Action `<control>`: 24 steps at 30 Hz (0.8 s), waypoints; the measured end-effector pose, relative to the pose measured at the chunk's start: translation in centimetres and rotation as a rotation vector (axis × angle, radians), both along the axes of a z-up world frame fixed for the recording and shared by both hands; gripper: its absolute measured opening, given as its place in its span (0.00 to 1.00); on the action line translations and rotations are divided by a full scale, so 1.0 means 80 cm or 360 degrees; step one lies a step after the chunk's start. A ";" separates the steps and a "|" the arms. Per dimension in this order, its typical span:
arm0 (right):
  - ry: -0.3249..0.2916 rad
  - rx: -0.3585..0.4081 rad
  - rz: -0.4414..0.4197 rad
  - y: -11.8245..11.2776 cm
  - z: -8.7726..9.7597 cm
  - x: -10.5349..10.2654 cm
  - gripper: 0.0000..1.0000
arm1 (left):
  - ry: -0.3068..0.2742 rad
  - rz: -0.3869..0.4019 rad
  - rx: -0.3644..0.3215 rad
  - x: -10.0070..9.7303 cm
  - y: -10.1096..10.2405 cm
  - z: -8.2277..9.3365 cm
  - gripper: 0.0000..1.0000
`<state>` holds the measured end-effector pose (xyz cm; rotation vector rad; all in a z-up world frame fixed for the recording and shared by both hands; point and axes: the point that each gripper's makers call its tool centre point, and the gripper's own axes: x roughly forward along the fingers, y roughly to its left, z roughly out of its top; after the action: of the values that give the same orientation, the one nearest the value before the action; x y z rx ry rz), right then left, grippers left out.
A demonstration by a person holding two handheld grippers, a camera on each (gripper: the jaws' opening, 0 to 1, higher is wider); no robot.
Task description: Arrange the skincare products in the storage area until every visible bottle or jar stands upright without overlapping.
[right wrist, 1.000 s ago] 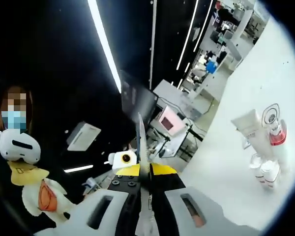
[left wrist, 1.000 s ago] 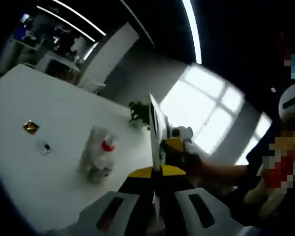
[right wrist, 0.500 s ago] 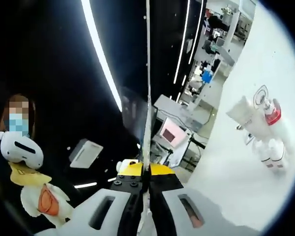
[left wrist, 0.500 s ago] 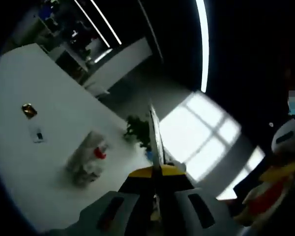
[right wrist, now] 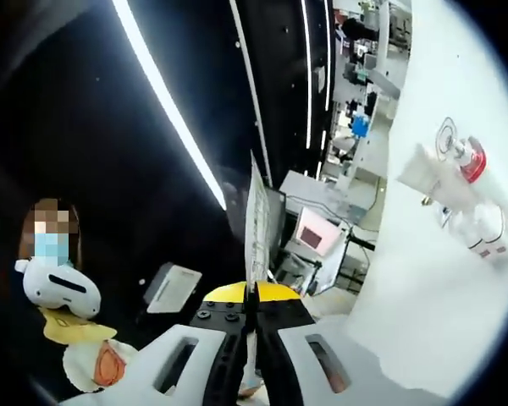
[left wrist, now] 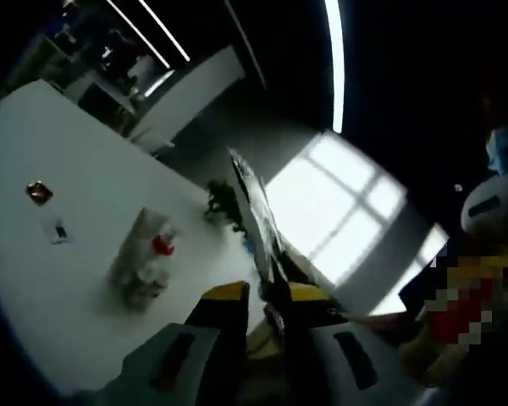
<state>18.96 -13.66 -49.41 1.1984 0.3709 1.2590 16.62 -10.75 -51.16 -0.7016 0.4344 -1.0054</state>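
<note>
Your left tool (left wrist: 262, 309) sits at the bottom centre of the left gripper view, its jaws a little apart with a thin flat sheet (left wrist: 256, 216) standing edge-on between them; you cannot tell whether they grip it. Your right tool (right wrist: 250, 326), bottom centre of the right gripper view, is clenched on a thin pale sheet (right wrist: 254, 228) rising between its jaws. Farther out, the cluster of clear skincare bottles with a red cap (left wrist: 144, 258) stands left of centre on the white counter (left wrist: 59, 313). In the right gripper view the same cluster (right wrist: 461, 199) lies at the right edge. A small gold square packet (left wrist: 39, 193) lies far left.
</note>
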 end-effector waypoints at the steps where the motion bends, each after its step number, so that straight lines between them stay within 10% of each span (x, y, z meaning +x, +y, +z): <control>1: 0.0006 -0.0029 0.0006 0.003 -0.005 -0.001 0.01 | 0.0003 0.0001 -0.0010 -0.002 0.000 -0.001 0.11; 13: 0.0140 -0.0295 -0.0015 0.029 -0.057 0.001 0.02 | 0.0252 0.0159 -0.0149 -0.002 0.033 -0.034 0.04; 19: -0.0213 -0.0563 -0.0140 0.029 -0.069 0.004 0.08 | 0.0325 0.0188 -0.0163 0.003 0.038 -0.053 0.04; 24: -0.0333 -0.0651 -0.0119 0.033 -0.073 -0.002 0.39 | 0.0358 0.0182 -0.0127 0.010 0.038 -0.065 0.04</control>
<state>18.76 -11.03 -55.23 0.7206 0.4015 1.1622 17.39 -7.72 -56.38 -0.9063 0.5455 -0.8426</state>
